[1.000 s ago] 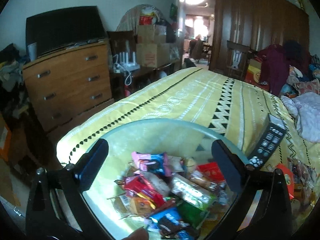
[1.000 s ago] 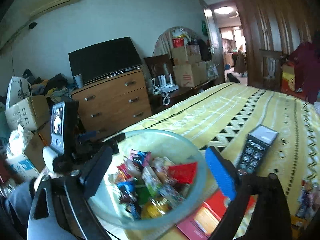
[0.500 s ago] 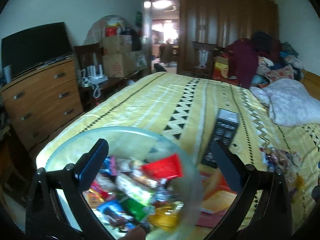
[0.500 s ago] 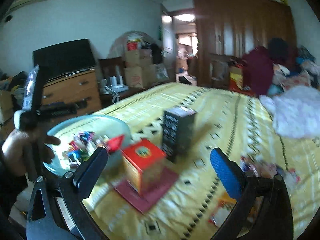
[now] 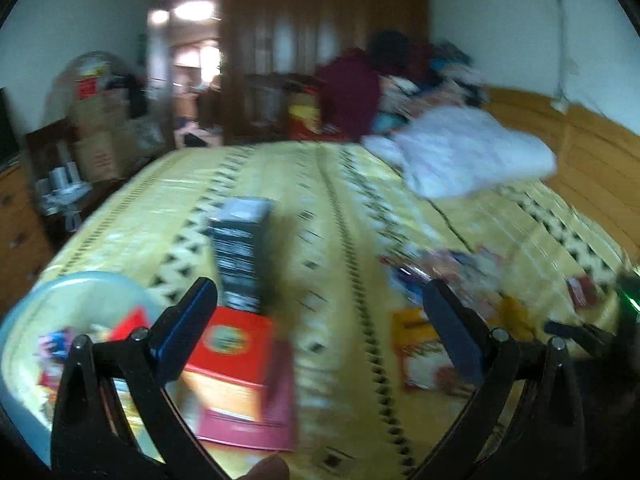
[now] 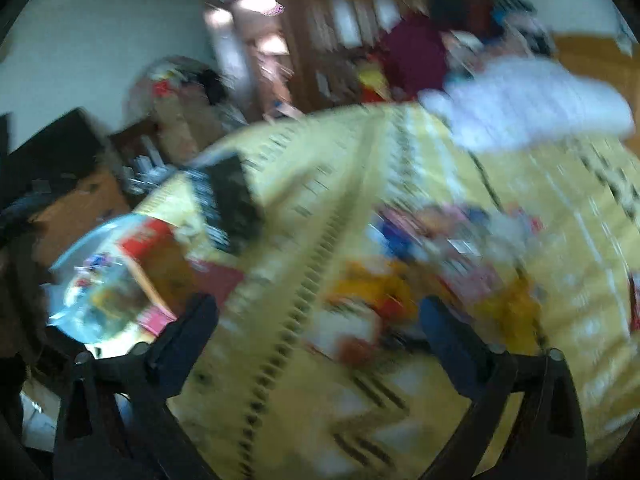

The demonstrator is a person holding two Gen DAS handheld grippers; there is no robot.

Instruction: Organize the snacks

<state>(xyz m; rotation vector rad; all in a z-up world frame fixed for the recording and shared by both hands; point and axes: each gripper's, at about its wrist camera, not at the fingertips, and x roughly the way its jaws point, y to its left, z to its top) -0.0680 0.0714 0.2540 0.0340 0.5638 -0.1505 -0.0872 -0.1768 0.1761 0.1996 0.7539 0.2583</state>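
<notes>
A clear bowl (image 5: 28, 304) with wrapped snacks sits on the yellow bedspread at lower left; it also shows in the right wrist view (image 6: 80, 248). A red box (image 5: 236, 344) and a tall black box (image 5: 240, 252) stand beside it. Loose snack packets (image 5: 444, 272) lie scattered to the right, blurred in the right wrist view (image 6: 432, 248). A yellow-and-white packet (image 5: 420, 352) lies near the right finger. My left gripper (image 5: 320, 332) is open and empty above the bed. My right gripper (image 6: 320, 344) is open and empty, over the bedspread near the packets.
A white bundle of bedding (image 5: 472, 156) lies at the far right of the bed (image 5: 320, 208). A wooden headboard (image 5: 592, 160) runs along the right. A dresser (image 5: 16, 232) and stacked boxes (image 5: 100, 136) stand left of the bed. Both views are blurred by motion.
Both grippers have swung to the right, away from the bowl and toward the scattered packets. The bowl has slid to the left edge of both views. Both stay open.
</notes>
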